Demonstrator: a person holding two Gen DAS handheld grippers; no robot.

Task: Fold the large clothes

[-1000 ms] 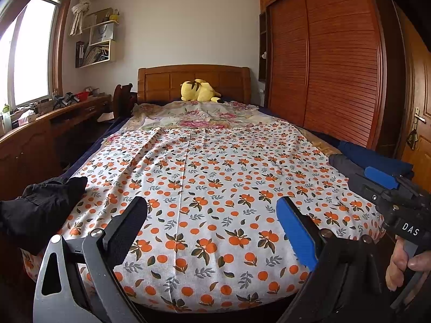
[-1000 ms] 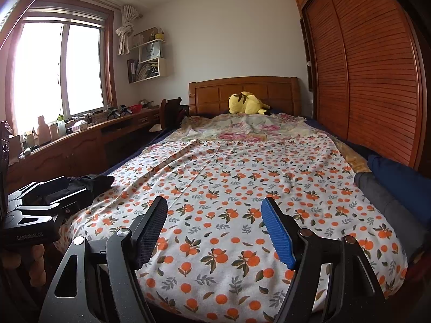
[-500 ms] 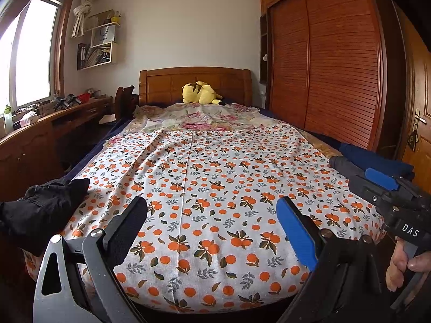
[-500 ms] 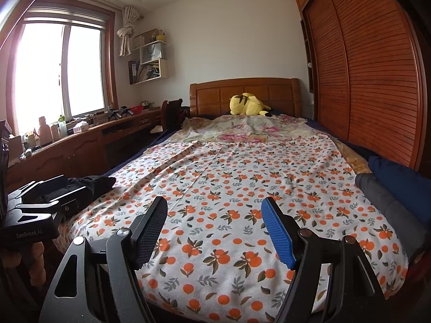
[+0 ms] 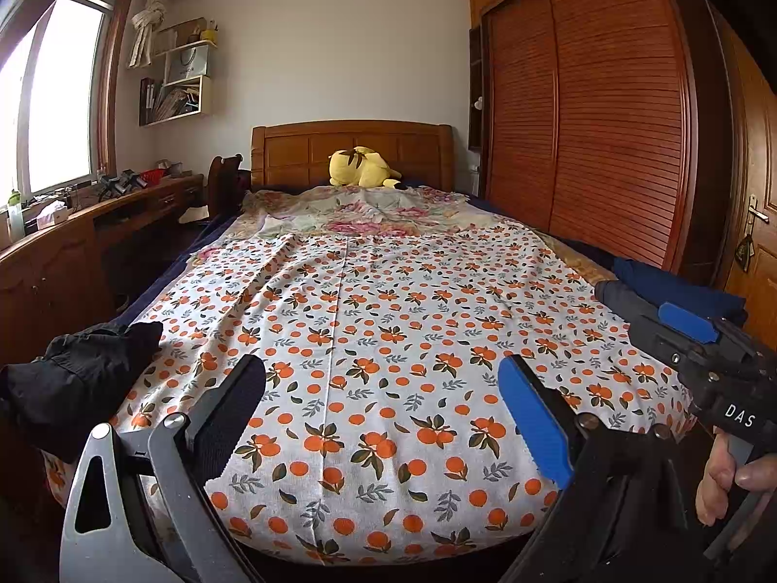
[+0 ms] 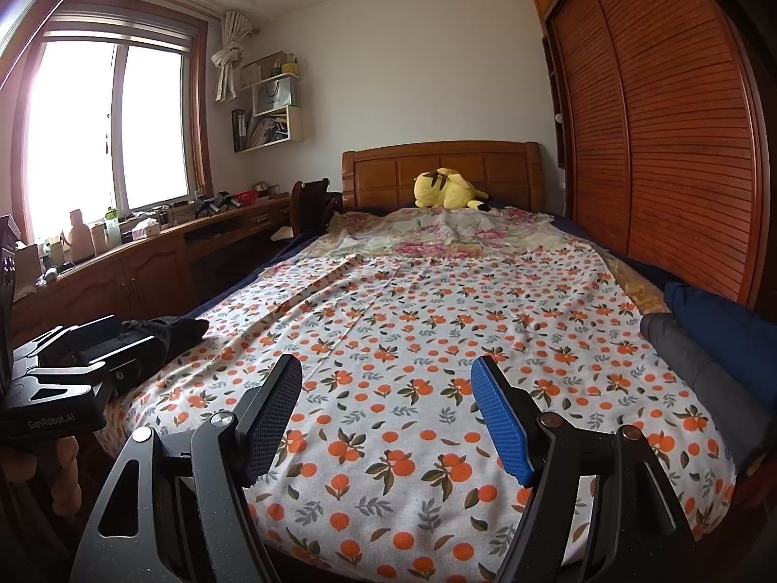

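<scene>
Patterned sheet (image 5: pixel 388 340) lies spread over the bed (image 5: pixel 352 143). Plush toy (image 5: pixel 362 167) rests at the headboard. Dark garment (image 5: pixel 77 379) lies at the sheet's near-left edge; folded clothes (image 6: pixel 718 340) at its right. Wardrobe (image 5: pixel 607 111) stands right, desk (image 6: pixel 145 252) left.

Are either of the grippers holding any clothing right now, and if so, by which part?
Nothing is held. The left gripper and right gripper are both open and empty above the orange-patterned white bedsheet.
</scene>
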